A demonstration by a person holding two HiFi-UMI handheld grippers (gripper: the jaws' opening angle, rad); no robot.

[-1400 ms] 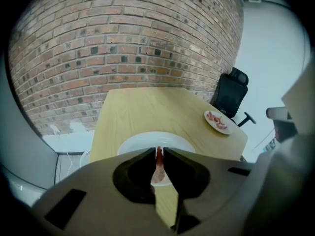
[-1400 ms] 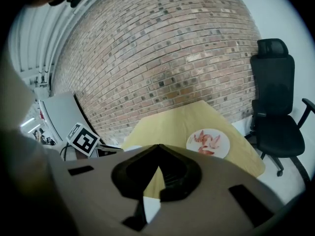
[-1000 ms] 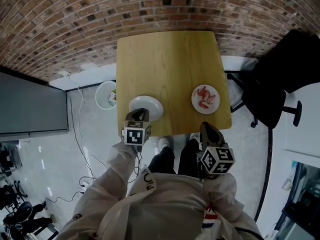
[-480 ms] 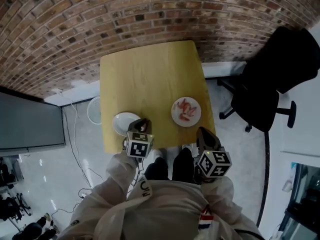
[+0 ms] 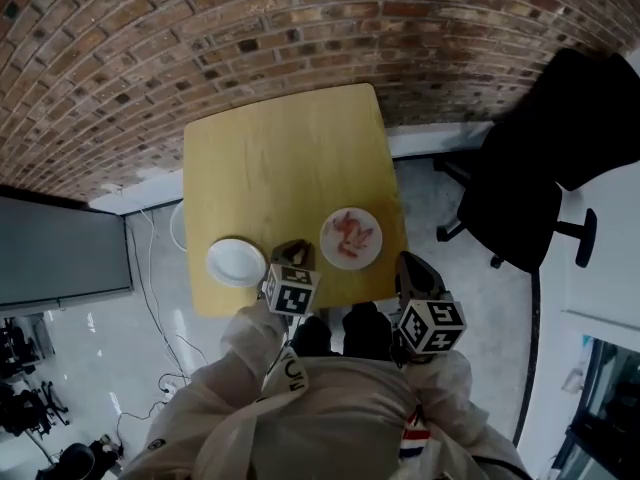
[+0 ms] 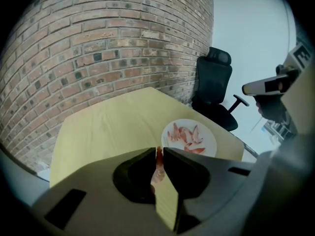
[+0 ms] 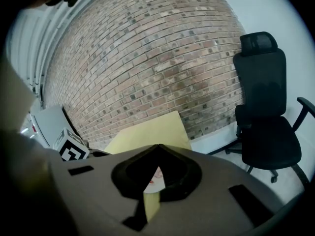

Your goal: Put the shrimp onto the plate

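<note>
A yellow wooden table (image 5: pixel 280 158) carries two plates near its front edge. The empty white plate (image 5: pixel 237 262) is at the left. The other white plate (image 5: pixel 351 238) holds several pink shrimp (image 6: pixel 186 134). My left gripper (image 5: pixel 293 253) hangs over the front edge between the two plates. Its jaws (image 6: pixel 158 150) are shut on one pink shrimp (image 6: pixel 159 165), with the shrimp plate (image 6: pixel 189 137) just ahead and to the right. My right gripper (image 5: pixel 413 266) is off the table's front right corner, beside the shrimp plate. Its jaws (image 7: pixel 157 146) meet with nothing in them.
A brick wall (image 5: pixel 250 38) runs behind the table. A black office chair (image 5: pixel 530 188) stands to the right on the pale floor. A dark grey panel (image 5: pixel 60 253) stands at the left, with cables on the floor (image 5: pixel 165 368) near it.
My left gripper has moved right, from over the empty plate to the gap between the plates. My right gripper has shifted too, and now sits beside the shrimp plate at the table corner.
</note>
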